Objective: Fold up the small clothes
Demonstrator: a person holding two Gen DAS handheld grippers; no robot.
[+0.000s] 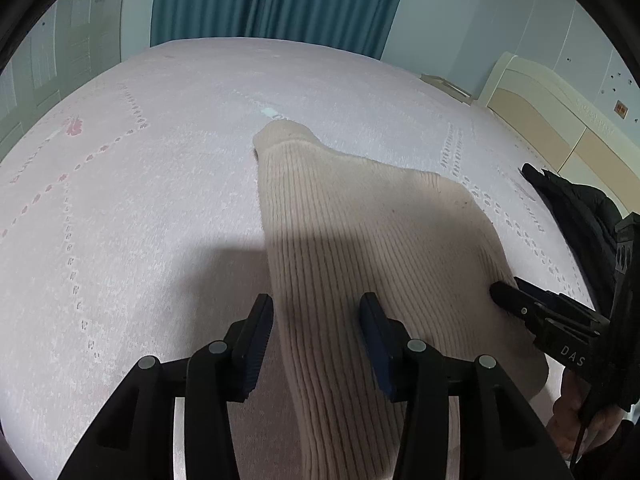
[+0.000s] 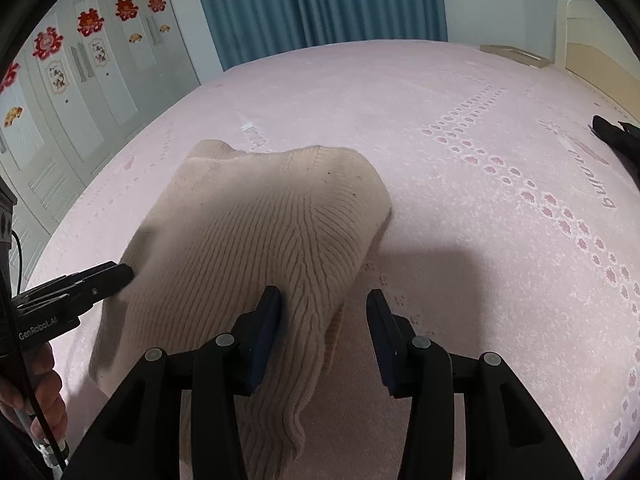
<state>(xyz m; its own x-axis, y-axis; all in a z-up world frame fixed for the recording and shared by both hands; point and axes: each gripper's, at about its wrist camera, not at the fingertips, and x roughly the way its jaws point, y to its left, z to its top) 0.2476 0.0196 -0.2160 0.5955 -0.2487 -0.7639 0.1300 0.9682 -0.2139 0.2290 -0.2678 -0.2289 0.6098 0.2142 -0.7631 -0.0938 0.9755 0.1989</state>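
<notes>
Ribbed beige knit garment (image 1: 360, 240), rumpled, on pink patterned bedspread (image 1: 140, 200)

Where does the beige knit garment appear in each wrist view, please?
Left wrist view: the knit runs from centre to bottom, between the left tool's fingers.
Right wrist view: the knit lies centre-left, draped by the right tool's left finger.
Shared landmark: the blue curtain behind the pink bed.
</notes>
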